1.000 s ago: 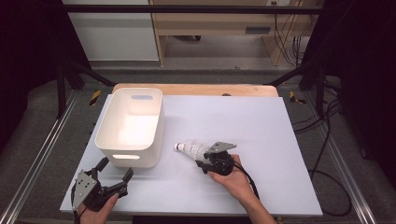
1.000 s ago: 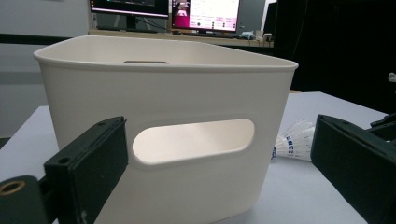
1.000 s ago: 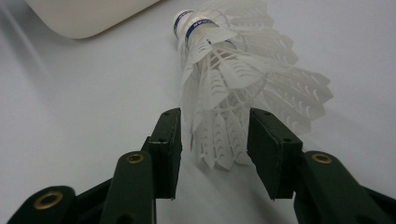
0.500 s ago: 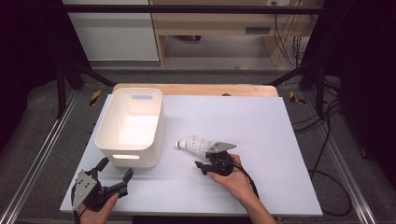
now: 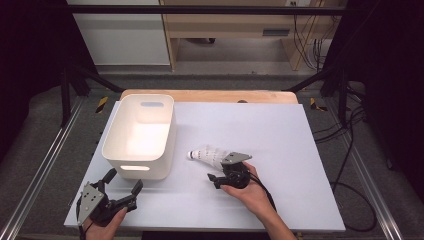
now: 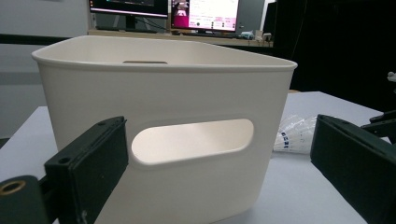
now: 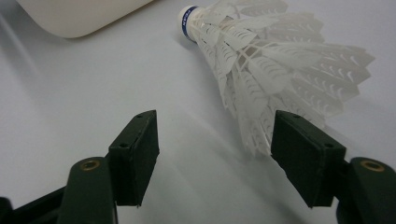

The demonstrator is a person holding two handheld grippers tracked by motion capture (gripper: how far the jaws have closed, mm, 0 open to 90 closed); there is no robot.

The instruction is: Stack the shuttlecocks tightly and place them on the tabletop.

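Left claw [image 5: 122,190]: at the near left corner of the bench, in the person's left hand; jaws spread wide with nothing between them, aimed at the near wall of the bin.
Bin [image 5: 141,136]: white plastic, upright, on the left part of the bench; a slot handle is cut into its near wall and another into its far wall; nothing can be seen inside it. In the left gripper view its near wall [image 6: 163,121] stands just ahead of the claw's two black jaws.
Shuttlecock [image 5: 210,155]: white, feathered, lying on its side on the bench just right of the bin and apart from it.
Shuttlecock axis: runs left to right across the bench; the cork tip with its blue band [image 7: 187,19] points left toward the bin, and the feather skirt flares to the right.
Right claw [image 5: 222,172]: just near of the shuttlecock, in the person's right hand [image 5: 250,192]; its jaws have just been opening and now stand well apart. In the right gripper view the edge of the skirt [image 7: 280,79] lies just by the right-hand jaw; whether it touches I cannot tell. The space between the jaws is bare bench, so nothing is gripped.
Bench [image 5: 280,130]: white top, bare to the right of the shuttlecock.
In the way: the bin's right wall stands close left of the cork tip.
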